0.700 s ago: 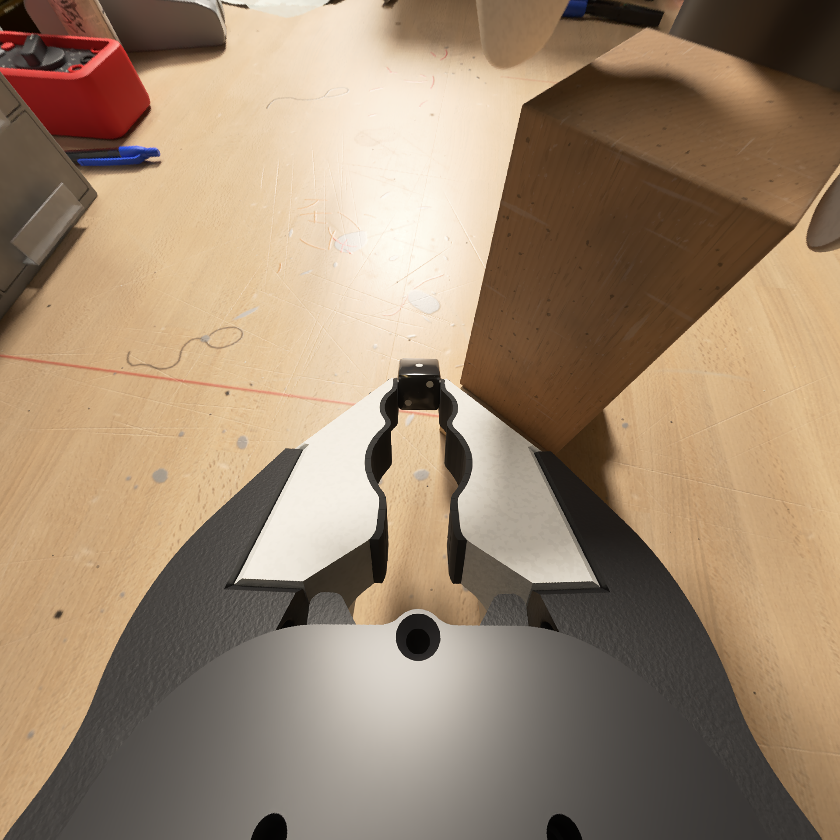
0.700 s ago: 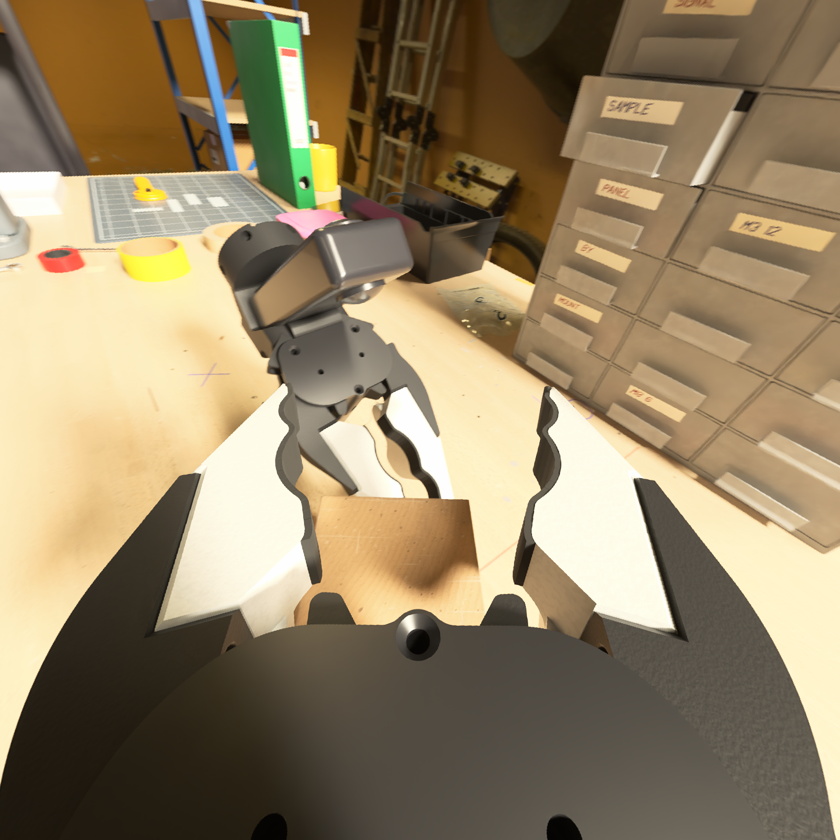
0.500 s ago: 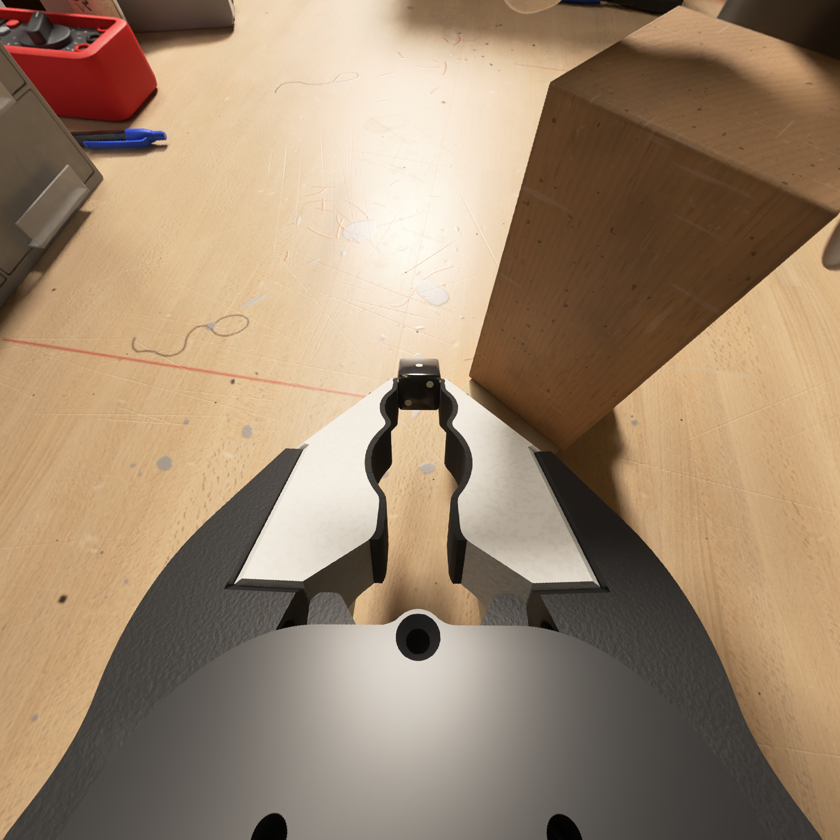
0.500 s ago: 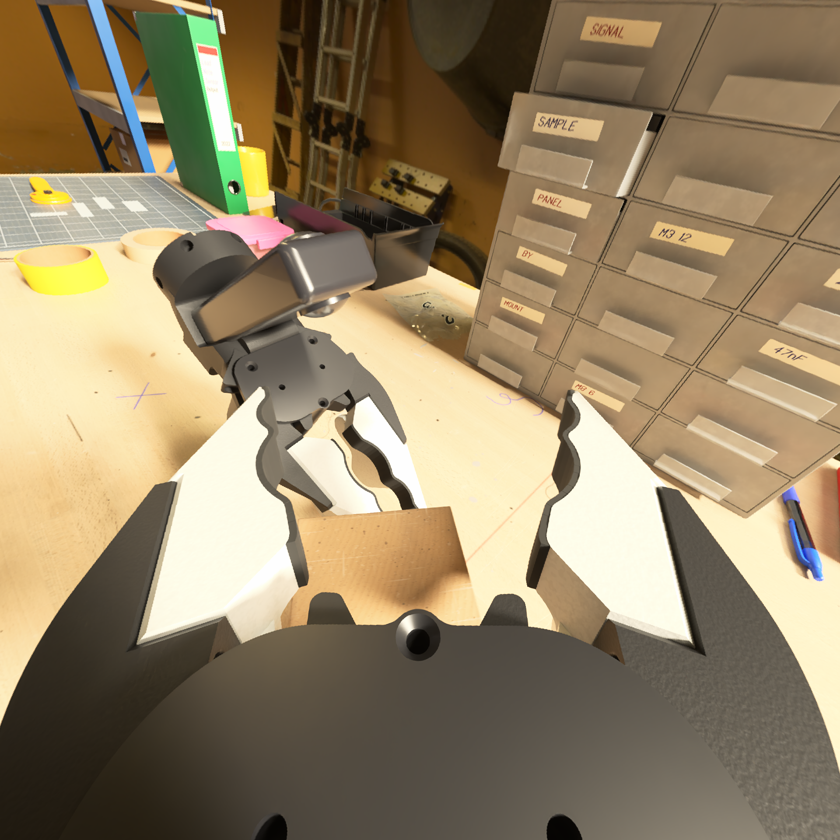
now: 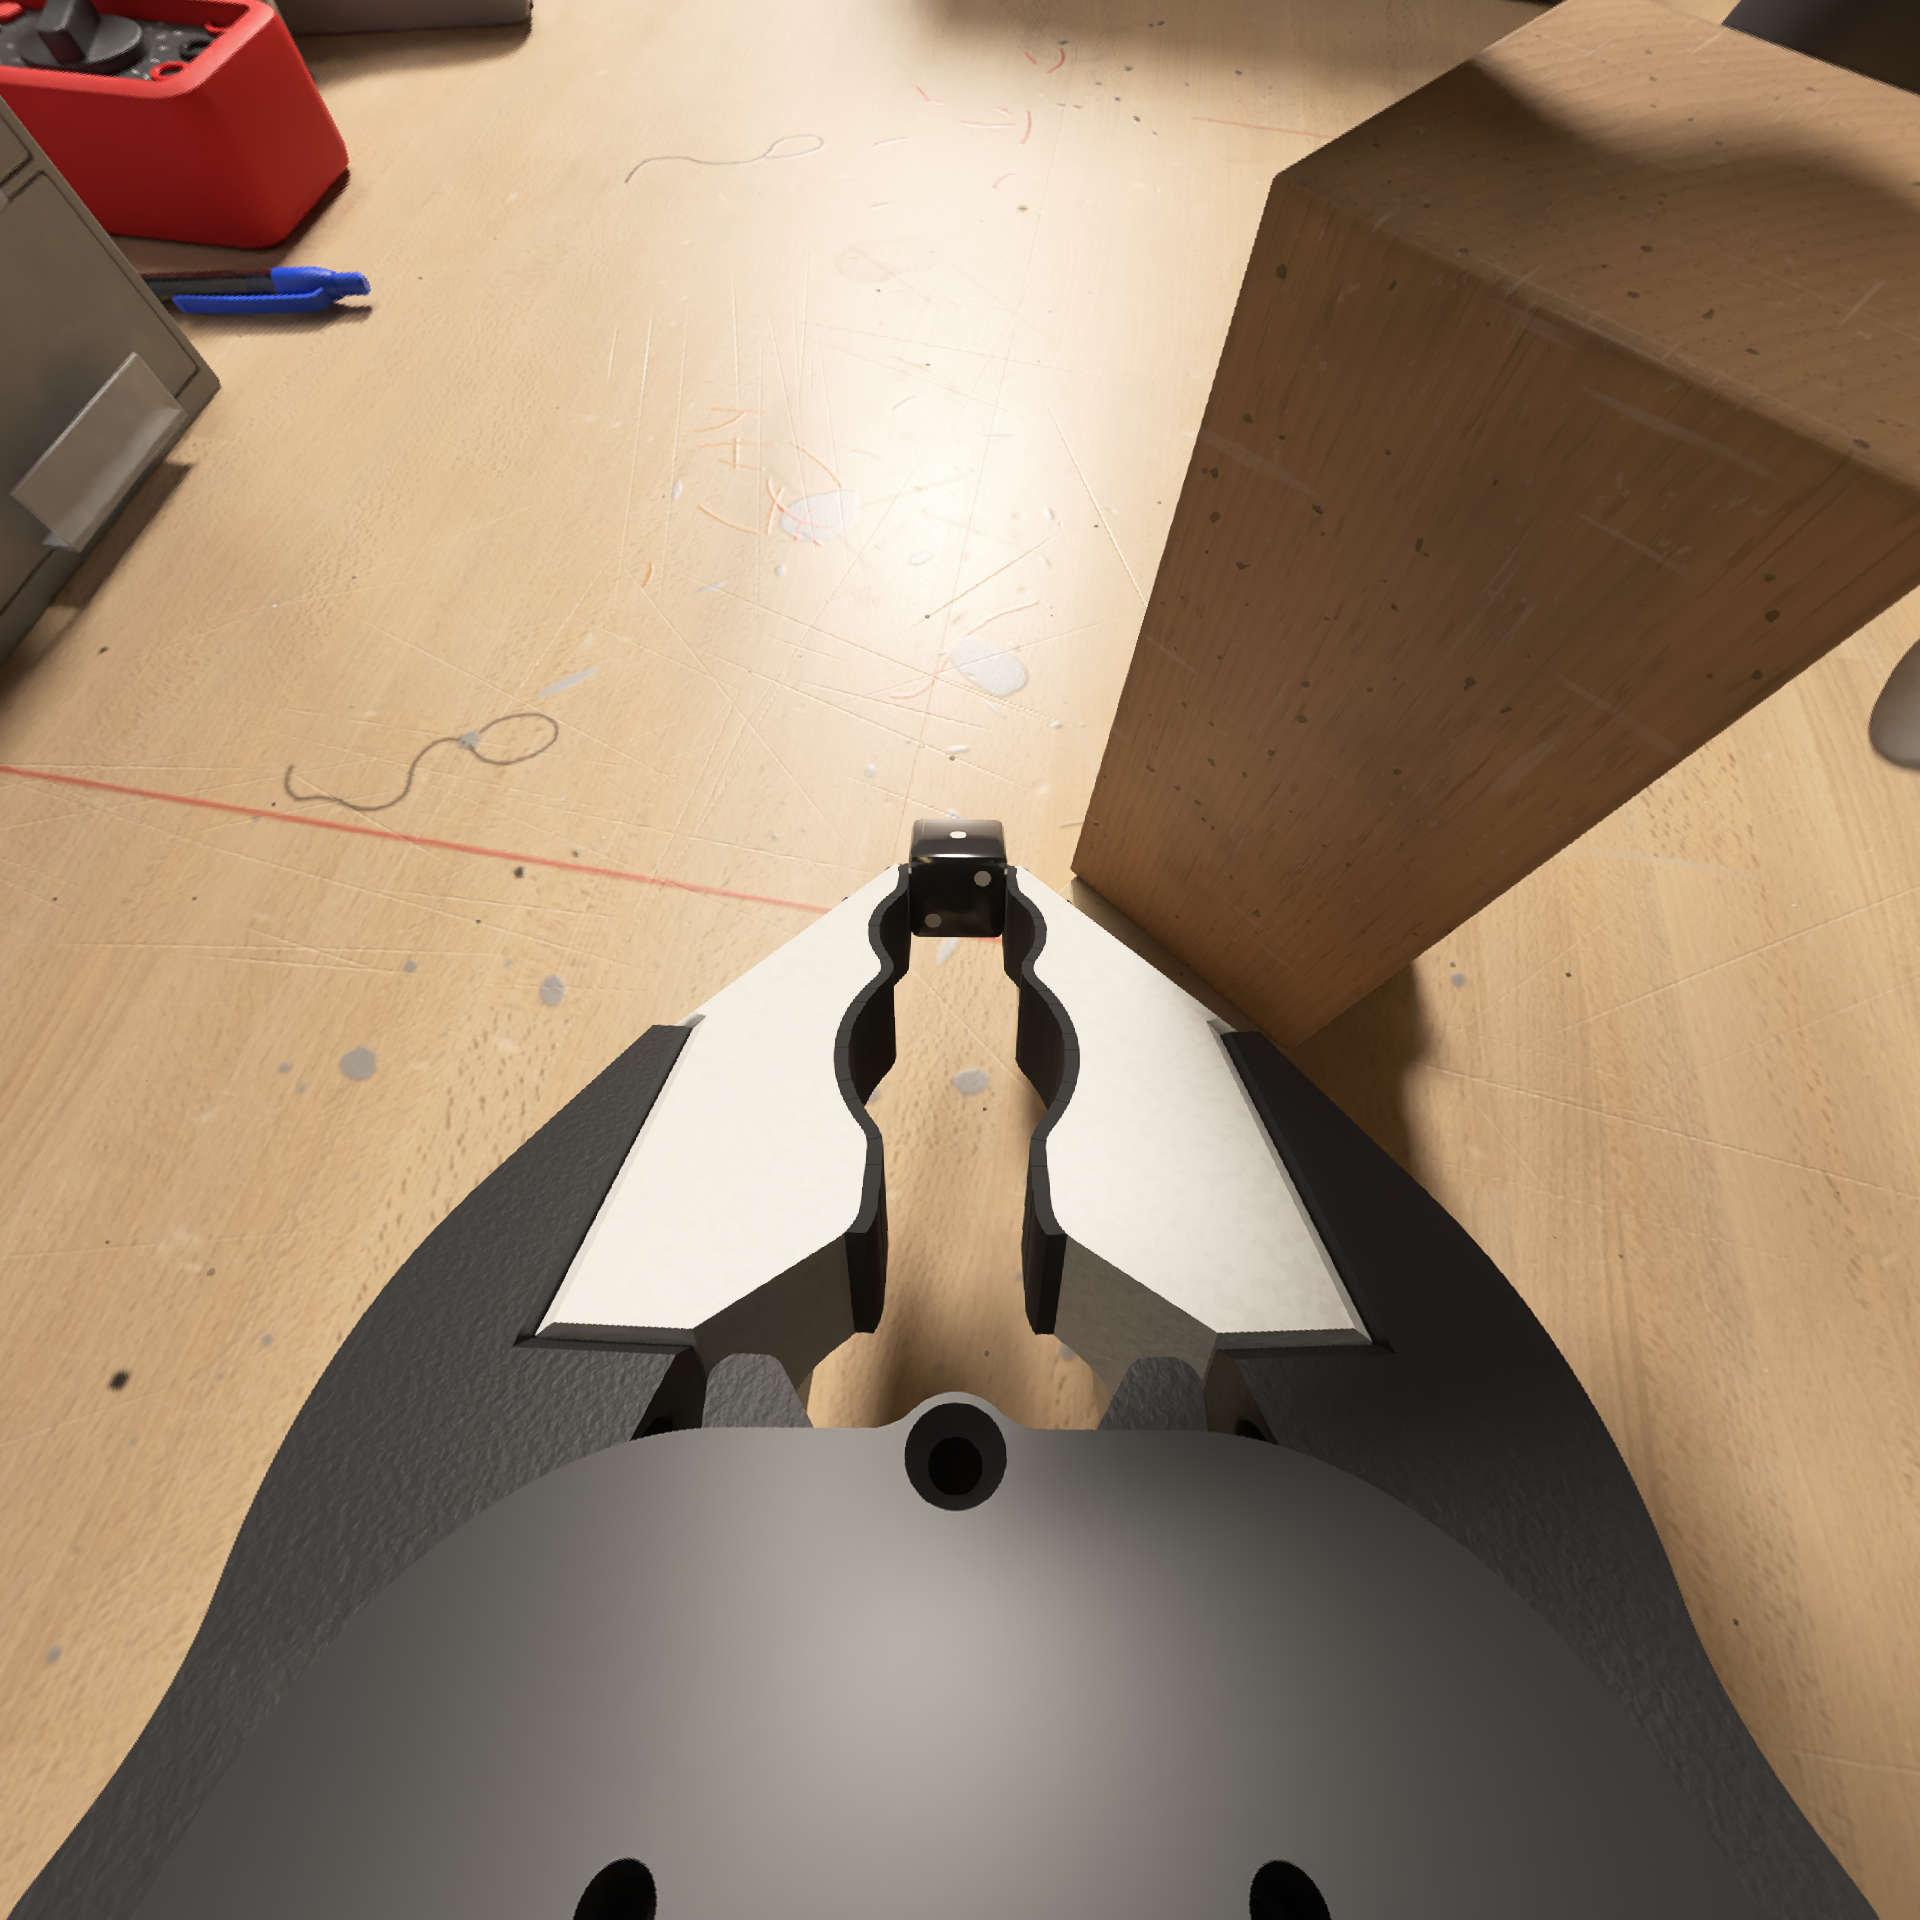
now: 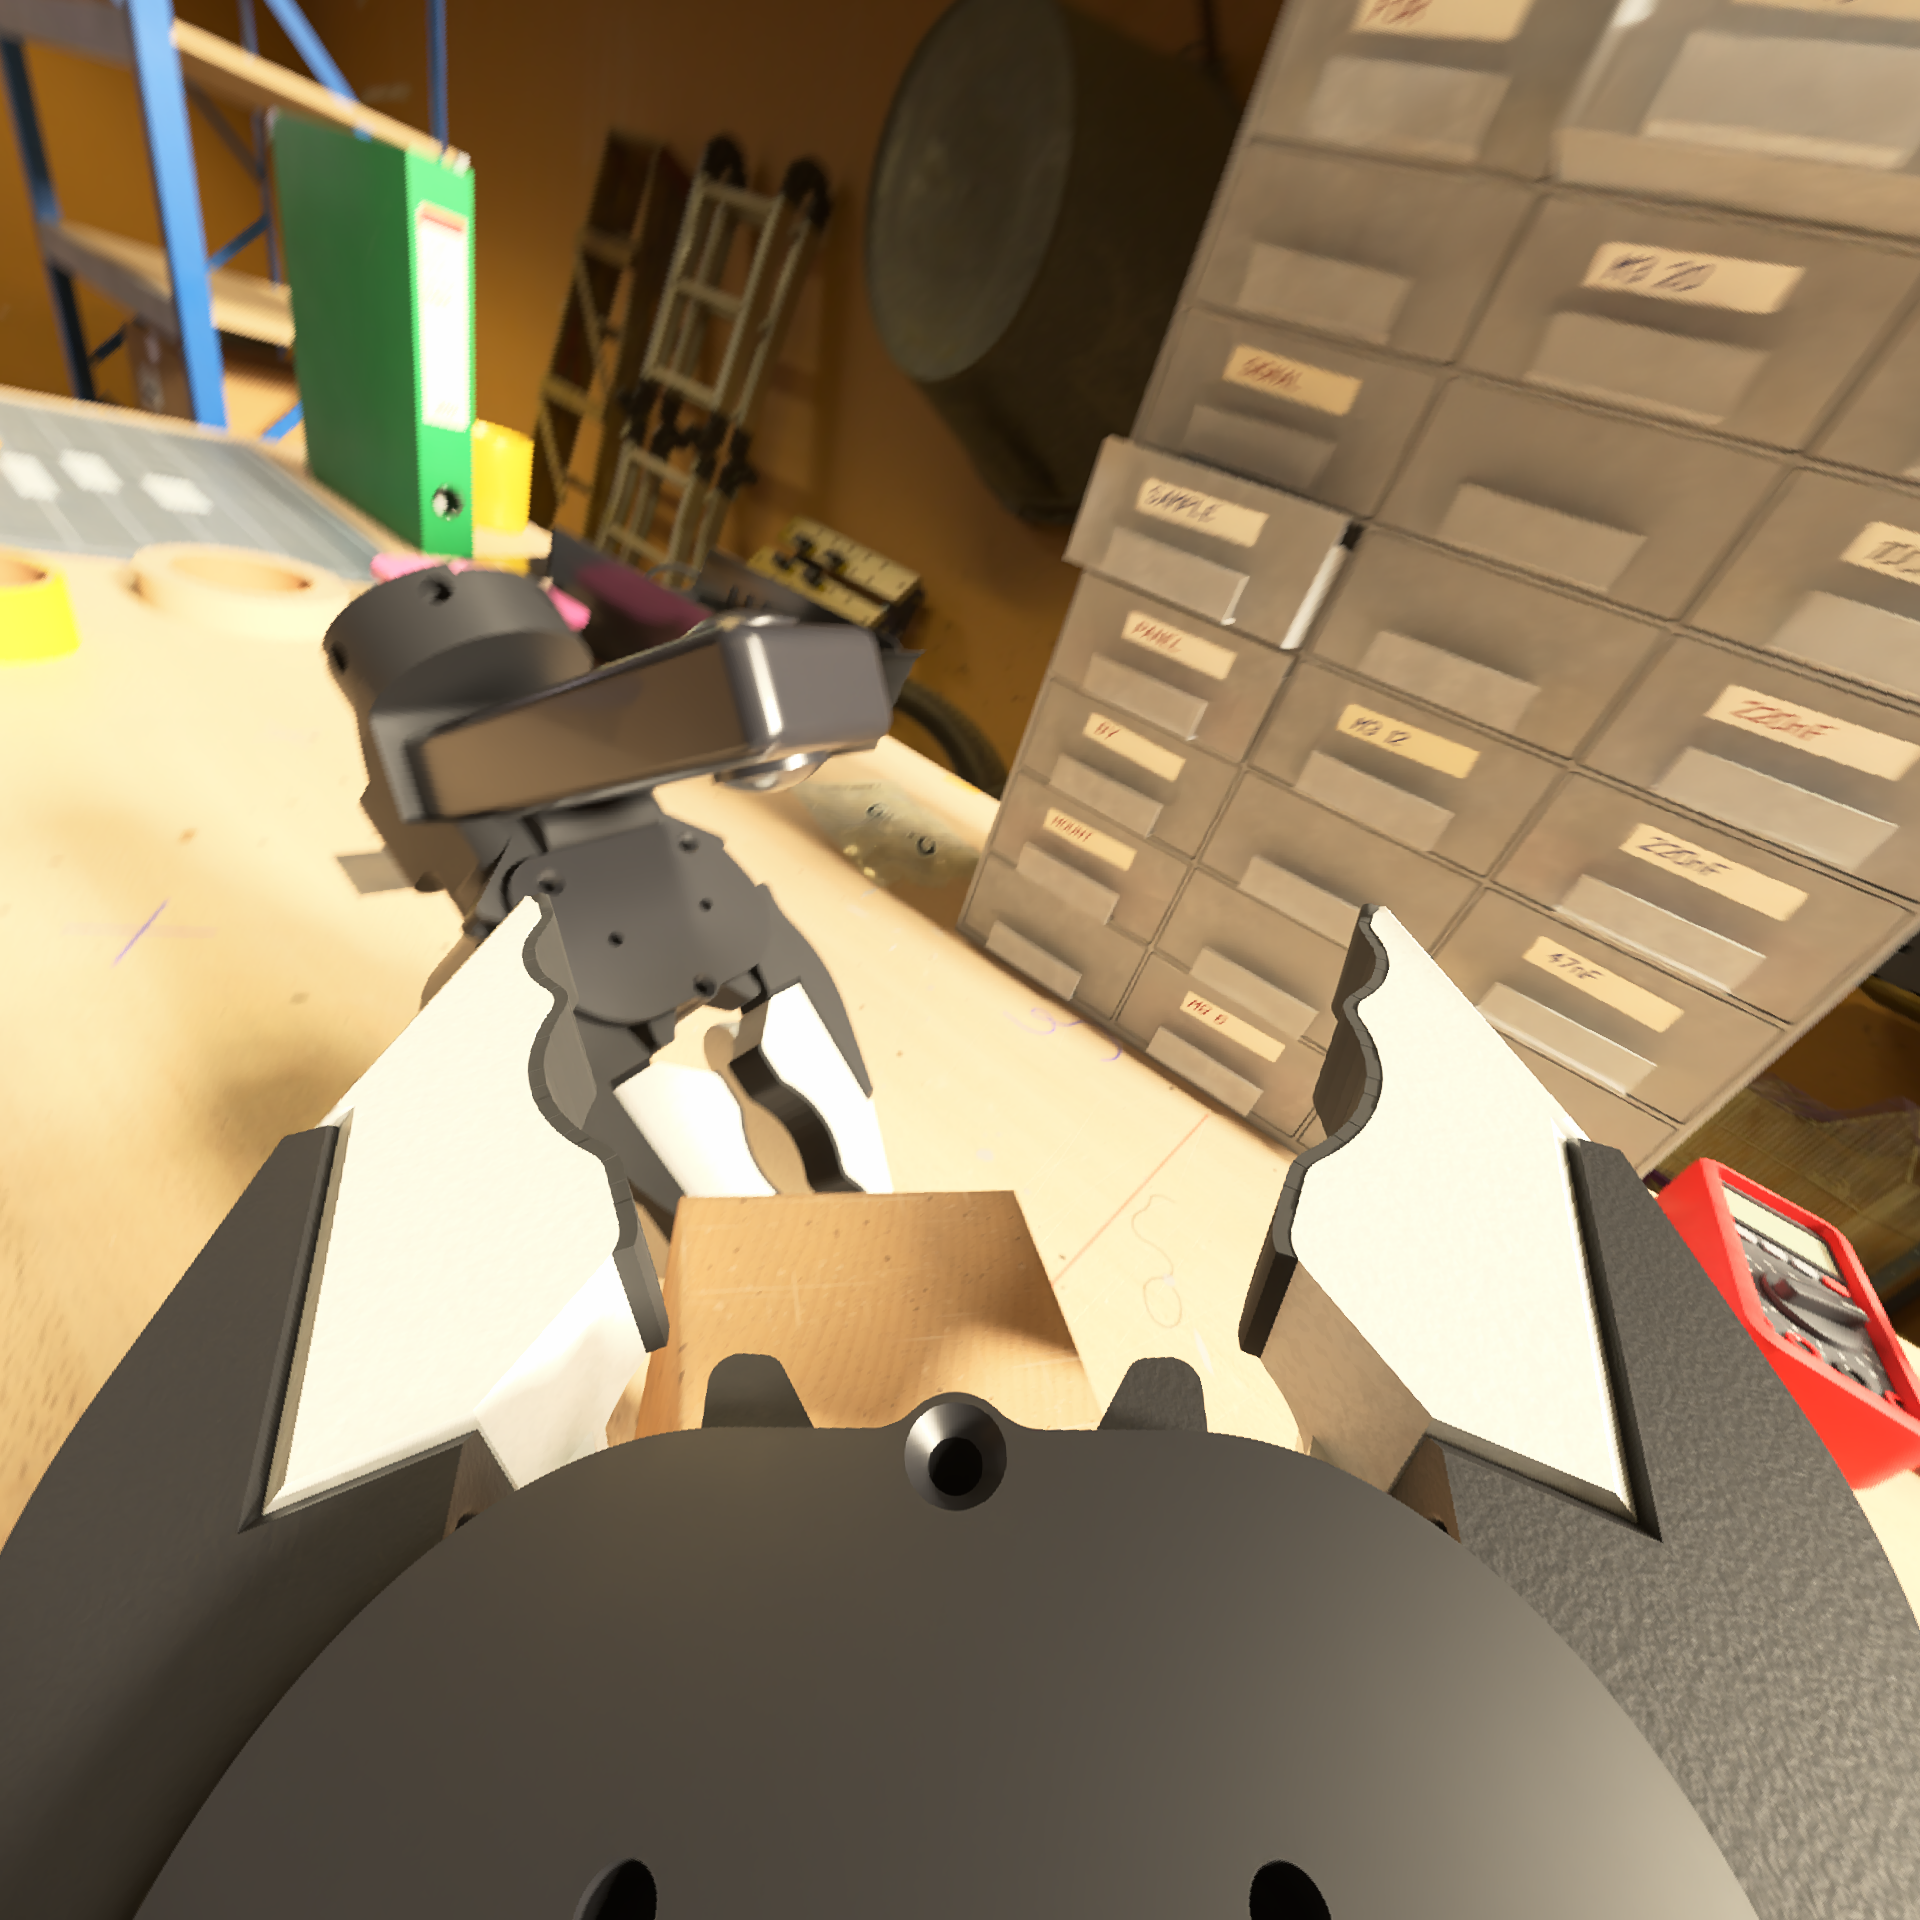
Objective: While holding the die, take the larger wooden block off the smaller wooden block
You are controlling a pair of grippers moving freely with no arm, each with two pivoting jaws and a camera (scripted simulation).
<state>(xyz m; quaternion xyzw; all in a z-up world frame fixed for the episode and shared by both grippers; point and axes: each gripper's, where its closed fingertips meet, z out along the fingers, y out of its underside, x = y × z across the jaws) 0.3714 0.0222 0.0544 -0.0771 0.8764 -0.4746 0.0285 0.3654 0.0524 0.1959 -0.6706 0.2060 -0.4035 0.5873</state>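
My left gripper (image 5: pixel 957 883) is closed on the die (image 5: pixel 957 879): the black die with white pips sits clamped between the two tips, above the table (image 5: pixel 520 582). The wooden block (image 5: pixel 1507 540) stands just beside the die, on the side of my left gripper's right-hand finger. The block's long axis runs vertically, base on the table, top face level. I cannot tell from these views whether it is one block or two stacked.

My right gripper (image 6: pixel 951 1039) is above the block, its fingers (image 6: pixel 1455 1195) spread wide and touching nothing. The block's top face lies between and below them, nearer the left-hand finger. Beyond the block, my left gripper points down at the table. The grey drawer cabinet (image 6: pixel 1455 675) stands behind the block, with a red multimeter (image 6: pixel 1808 1320) beside it.
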